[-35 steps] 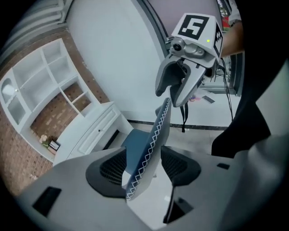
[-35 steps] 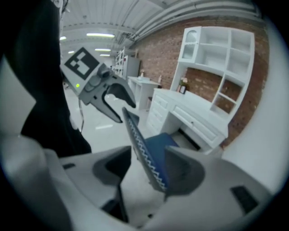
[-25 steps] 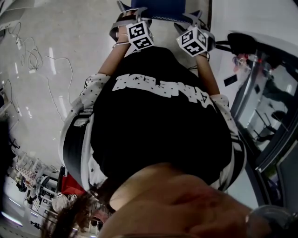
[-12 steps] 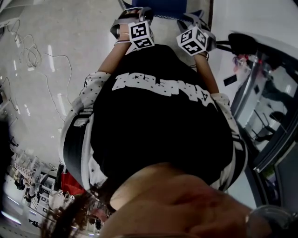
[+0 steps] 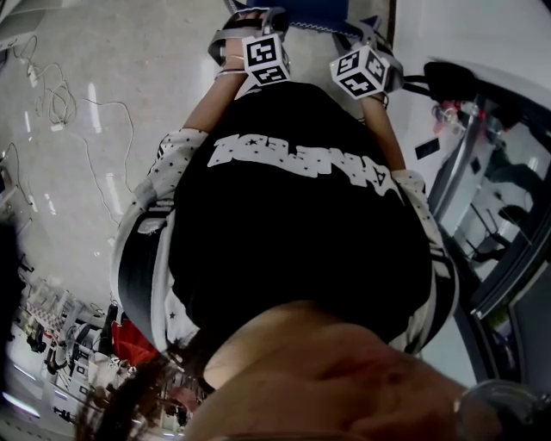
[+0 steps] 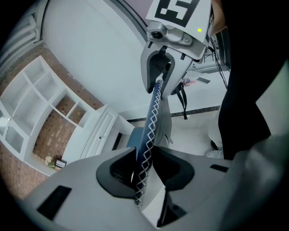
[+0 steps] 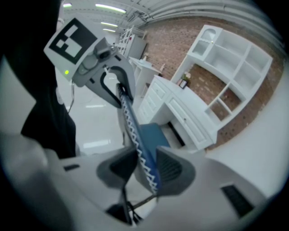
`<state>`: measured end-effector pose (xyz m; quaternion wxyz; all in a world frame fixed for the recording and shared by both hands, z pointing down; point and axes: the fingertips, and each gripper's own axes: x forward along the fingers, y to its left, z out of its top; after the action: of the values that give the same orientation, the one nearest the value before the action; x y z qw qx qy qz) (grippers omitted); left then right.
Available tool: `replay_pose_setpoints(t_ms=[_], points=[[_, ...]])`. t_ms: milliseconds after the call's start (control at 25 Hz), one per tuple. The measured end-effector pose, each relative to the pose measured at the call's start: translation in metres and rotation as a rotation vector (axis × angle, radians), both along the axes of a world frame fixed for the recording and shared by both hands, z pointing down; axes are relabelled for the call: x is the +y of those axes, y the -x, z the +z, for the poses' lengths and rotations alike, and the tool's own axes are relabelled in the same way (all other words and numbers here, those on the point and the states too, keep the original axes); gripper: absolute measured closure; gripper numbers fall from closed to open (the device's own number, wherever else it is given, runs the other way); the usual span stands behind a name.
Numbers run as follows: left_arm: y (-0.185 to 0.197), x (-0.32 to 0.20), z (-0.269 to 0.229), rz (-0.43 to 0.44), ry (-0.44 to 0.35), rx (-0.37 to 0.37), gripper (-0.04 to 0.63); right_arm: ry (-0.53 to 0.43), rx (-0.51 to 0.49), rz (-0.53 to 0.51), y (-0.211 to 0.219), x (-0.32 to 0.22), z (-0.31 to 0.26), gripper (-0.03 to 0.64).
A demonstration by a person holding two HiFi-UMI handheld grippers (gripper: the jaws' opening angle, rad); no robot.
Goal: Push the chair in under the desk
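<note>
The chair has a blue backrest (image 6: 152, 118) edged with white zigzag stitching and a blue seat (image 7: 151, 131). My left gripper (image 6: 146, 163) is shut on the backrest's top edge, having just closed on it. My right gripper (image 7: 144, 166) has likewise just closed and grips the same edge a short way along. Each gripper shows in the other's view, clamped on the edge: the right gripper (image 6: 163, 74) and the left gripper (image 7: 115, 83). In the head view both grippers (image 5: 251, 21) (image 5: 367, 31) reach the backrest (image 5: 314, 12) at the top edge. The white desk (image 7: 183, 113) stands beyond the seat.
White cubby shelves (image 6: 43, 97) hang on a brick wall (image 7: 180, 40) above the desk. Loose cables (image 5: 60, 99) lie on the shiny floor to the left. A black strap and gear (image 6: 183, 97) lie on the floor past the chair. A metal-and-glass frame (image 5: 482, 198) stands at the right.
In the head view both marker cubes and the blue backrest sit slightly nearer the top edge than before. The person's body has not shifted.
</note>
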<state>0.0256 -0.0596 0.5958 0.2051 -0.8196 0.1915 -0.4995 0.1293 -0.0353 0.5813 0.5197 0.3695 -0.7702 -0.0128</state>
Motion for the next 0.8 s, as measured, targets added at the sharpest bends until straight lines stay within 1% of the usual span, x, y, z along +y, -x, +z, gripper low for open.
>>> replay_pose_setpoints(t_ms=[440, 600, 800], points=[[-0.004, -0.002, 0.002, 0.018, 0.016, 0.003, 0.457, 0.0, 0.03, 0.011, -0.004, -0.004, 0.003, 0.468], [-0.003, -0.004, 0.002, 0.019, 0.006, 0.008, 0.457, 0.014, 0.034, 0.012, -0.002, -0.005, 0.003, 0.468], [0.0, -0.003, 0.007, 0.023, 0.021, 0.01, 0.457, 0.037, 0.057, 0.006, 0.001, -0.005, 0.01, 0.469]])
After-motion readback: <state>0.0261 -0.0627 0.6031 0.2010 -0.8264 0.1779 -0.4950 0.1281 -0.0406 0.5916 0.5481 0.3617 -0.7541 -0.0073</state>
